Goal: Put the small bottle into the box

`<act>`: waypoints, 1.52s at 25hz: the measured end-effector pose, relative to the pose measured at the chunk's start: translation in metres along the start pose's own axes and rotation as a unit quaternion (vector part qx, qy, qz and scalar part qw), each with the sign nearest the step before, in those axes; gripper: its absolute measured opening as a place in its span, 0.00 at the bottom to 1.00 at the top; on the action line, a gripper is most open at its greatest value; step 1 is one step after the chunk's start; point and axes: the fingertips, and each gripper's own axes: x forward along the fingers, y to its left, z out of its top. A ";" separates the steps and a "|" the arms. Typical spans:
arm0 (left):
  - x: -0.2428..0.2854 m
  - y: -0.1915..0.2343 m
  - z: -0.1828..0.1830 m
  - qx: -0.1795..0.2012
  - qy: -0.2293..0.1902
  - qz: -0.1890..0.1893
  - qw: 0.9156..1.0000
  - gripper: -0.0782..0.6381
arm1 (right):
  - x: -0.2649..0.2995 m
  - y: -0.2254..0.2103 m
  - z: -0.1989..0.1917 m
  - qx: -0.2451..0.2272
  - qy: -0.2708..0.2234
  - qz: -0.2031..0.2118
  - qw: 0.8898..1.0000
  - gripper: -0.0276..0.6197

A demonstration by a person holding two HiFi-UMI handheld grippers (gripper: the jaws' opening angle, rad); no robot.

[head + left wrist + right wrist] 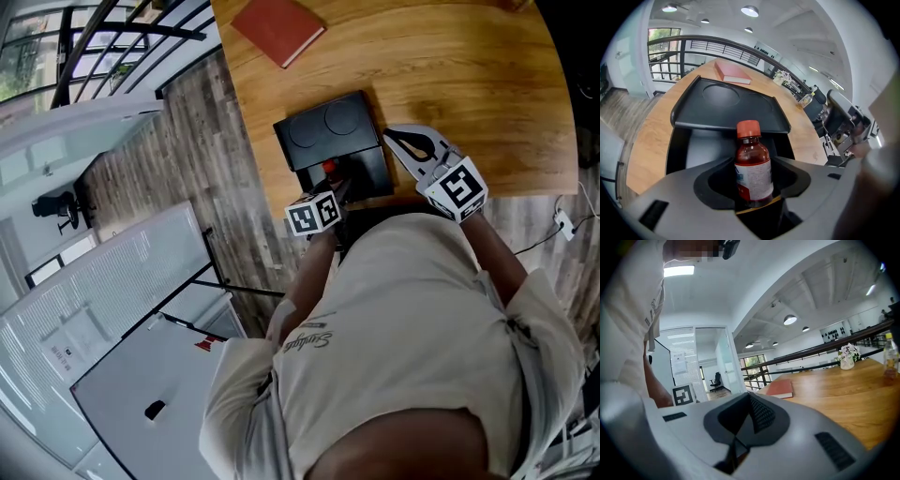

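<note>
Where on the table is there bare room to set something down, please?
The table is bare right of the red book and beyond the right gripper. A narrower strip separates book from box. The near edge is crowded: box, left gripper holding the small bottle.

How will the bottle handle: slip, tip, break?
Probably rigid: the bottle keeps its shape with the left jaws shut on it. Its smooth dark body may slip, though the label likely adds grip. Tall, narrow and round, so apt to tip or roll in the box.
</note>
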 end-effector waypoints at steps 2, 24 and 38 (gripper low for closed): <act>0.002 0.002 -0.004 -0.002 0.008 0.007 1.000 0.44 | -0.002 -0.001 0.000 0.004 -0.001 -0.003 1.000 0.04; 0.025 0.011 -0.029 0.006 0.089 0.052 0.995 0.44 | -0.006 -0.013 0.002 0.023 -0.016 -0.013 1.000 0.04; 0.033 0.019 -0.035 -0.030 0.149 0.074 0.986 0.44 | -0.002 -0.017 0.000 0.021 -0.015 -0.012 1.000 0.04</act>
